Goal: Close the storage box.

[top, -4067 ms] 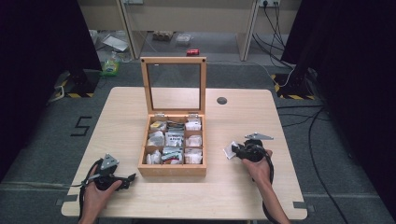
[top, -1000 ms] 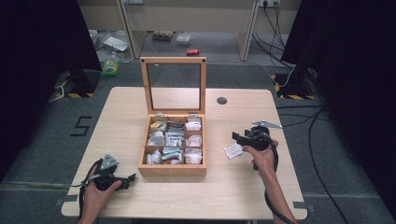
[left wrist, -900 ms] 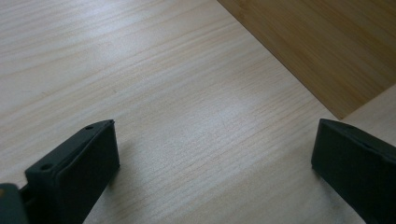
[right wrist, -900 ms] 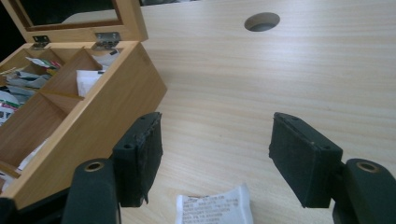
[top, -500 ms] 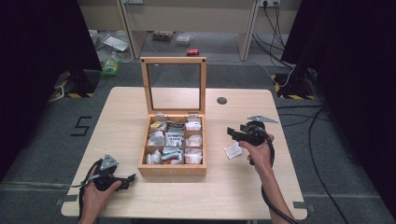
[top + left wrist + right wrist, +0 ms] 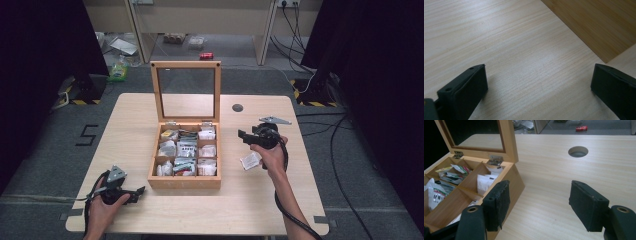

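Compared with the earlier pictures, the right gripper point(image 6: 243, 135) is found raised off the table point(image 6: 310, 210) and carried closer to the wooden box point(image 6: 184, 182), while the white packet point(image 6: 249, 160) that once lay just ahead of its jaws is now left flat on the table beside the right hand point(image 6: 272, 155). The left gripper point(image 6: 139, 190) is seen unmoved near the front left corner.

Nearest, the left gripper is rested on the pale, fine-grained tabletop, gripped by the left hand point(image 6: 102, 207); its black, blocky jaws are spread wide in the left gripper view, with nothing between them, and a darker wooden corner of the box point(image 6: 599, 27) is seen just beyond.

Farther in, the box is made of honey-coloured wood, divided into square compartments that are stuffed with crinkled paper and foil sachets point(image 6: 434, 192). Its framed glass lid point(image 6: 186, 90) is stood upright on small metal hinges point(image 6: 495, 160).

The right gripper is held level above the table, pointed toward the box's right side. Its jaws, faced with rough black pads, are parted and grasp nothing; bare table is seen between them in the right gripper view. A round hole point(image 6: 578, 151) is cut in the tabletop beyond.
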The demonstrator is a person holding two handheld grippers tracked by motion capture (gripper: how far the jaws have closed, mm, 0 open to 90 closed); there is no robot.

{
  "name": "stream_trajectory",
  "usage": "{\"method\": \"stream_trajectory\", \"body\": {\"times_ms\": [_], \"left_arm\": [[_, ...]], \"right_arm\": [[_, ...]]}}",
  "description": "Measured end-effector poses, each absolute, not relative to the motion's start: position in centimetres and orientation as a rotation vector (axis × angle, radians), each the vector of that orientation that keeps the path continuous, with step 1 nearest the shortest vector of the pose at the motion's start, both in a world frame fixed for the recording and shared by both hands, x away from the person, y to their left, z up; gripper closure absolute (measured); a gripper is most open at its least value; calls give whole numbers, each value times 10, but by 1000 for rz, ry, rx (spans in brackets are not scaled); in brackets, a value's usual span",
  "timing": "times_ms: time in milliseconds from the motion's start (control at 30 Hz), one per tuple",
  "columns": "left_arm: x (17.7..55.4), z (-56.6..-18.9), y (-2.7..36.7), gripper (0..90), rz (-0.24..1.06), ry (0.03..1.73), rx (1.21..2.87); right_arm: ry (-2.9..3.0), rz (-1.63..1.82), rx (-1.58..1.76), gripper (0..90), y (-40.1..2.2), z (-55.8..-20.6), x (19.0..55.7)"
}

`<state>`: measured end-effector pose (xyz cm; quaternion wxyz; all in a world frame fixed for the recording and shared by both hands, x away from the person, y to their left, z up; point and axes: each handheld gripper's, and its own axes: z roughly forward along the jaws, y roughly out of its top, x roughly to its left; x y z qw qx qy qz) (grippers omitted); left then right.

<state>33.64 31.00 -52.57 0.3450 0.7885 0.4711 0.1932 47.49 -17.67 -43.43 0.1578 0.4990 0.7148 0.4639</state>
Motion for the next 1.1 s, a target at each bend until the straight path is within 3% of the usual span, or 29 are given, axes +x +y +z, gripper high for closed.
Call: {"method": "stream_trajectory", "body": {"times_ms": [1100], "left_arm": [[336, -526, 310, 1, 504, 1222, 2047]], "right_arm": [[2109, 1336, 1319, 329, -108, -422, 527]]}}
